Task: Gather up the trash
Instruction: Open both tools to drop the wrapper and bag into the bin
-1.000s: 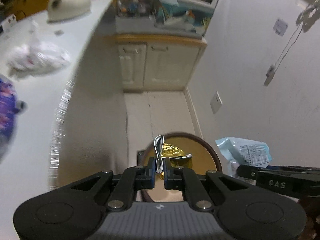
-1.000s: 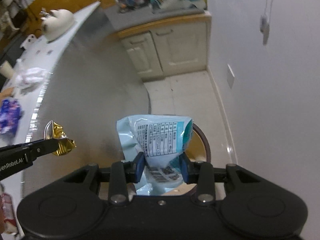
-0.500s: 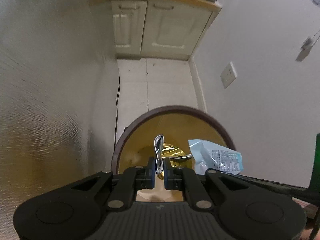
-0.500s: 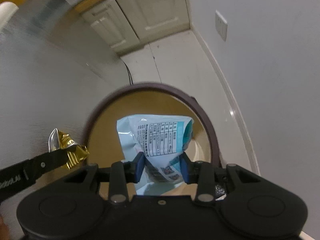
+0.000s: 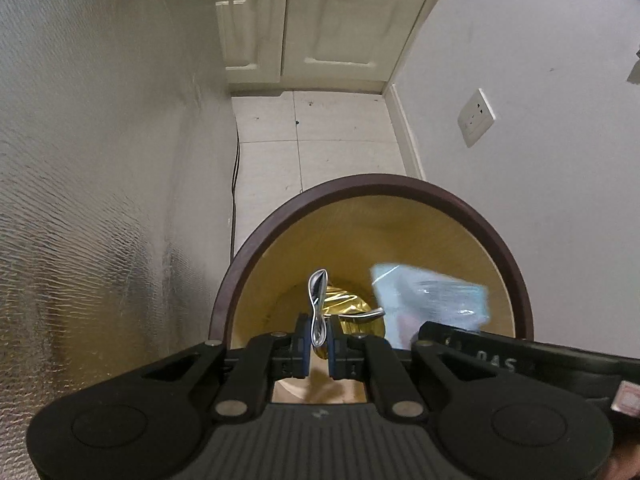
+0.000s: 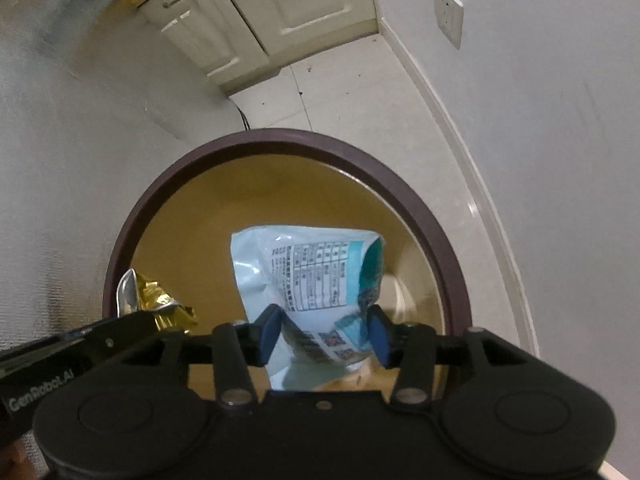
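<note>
Both tongs hang over the open mouth of a round bin, which has a dark brown rim and a yellow-tan inside wall. On the left tongs the two blue pads are pressed close together and pinch a crumpled gold foil wrapper; its silver edge stands up between the pads, and the rest of it spreads forward over the inside of the bin. In the right wrist view the same wrapper shows at the left, near the bin rim, at the tip of the left tongs. The right tongs are spread wider, and between the blue pads is a light blue snack bag with printed text and small codes on it. The bag looks to touch both pads, but I cannot tell for sure if it is gripped. In the left wrist view this bag is blurred and sits over the right part of the bin, beside the gold wrapper. Behind the bin lie a pale tiled floor, cream cabinet doors and a white wall with a socket plate.
</note>
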The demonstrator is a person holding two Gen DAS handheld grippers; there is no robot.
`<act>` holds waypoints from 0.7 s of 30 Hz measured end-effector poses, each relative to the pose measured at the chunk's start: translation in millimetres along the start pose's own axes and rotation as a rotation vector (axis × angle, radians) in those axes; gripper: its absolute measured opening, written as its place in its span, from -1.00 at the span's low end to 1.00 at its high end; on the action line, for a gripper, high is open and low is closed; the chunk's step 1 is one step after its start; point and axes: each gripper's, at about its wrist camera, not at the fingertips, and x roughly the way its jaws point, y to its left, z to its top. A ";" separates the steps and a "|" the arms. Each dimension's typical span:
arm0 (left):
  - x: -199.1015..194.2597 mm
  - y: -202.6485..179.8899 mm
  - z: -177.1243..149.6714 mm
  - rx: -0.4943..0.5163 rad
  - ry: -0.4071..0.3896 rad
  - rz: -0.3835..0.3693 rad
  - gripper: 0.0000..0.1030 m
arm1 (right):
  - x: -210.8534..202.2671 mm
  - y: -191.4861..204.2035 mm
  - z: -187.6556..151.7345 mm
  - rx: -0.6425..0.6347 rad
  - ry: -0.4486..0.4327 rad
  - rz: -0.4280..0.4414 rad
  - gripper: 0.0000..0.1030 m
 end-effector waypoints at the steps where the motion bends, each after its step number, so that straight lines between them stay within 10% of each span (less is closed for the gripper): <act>1: 0.7 0.2 -0.6 0.000 0.001 -0.001 -0.84 | -1.0 -0.1 -0.5 0.000 -0.001 0.005 0.04; 21: 18.3 -34.9 -5.2 0.121 0.036 -0.046 -0.64 | -45.7 -31.8 -13.0 0.142 -0.082 0.047 0.22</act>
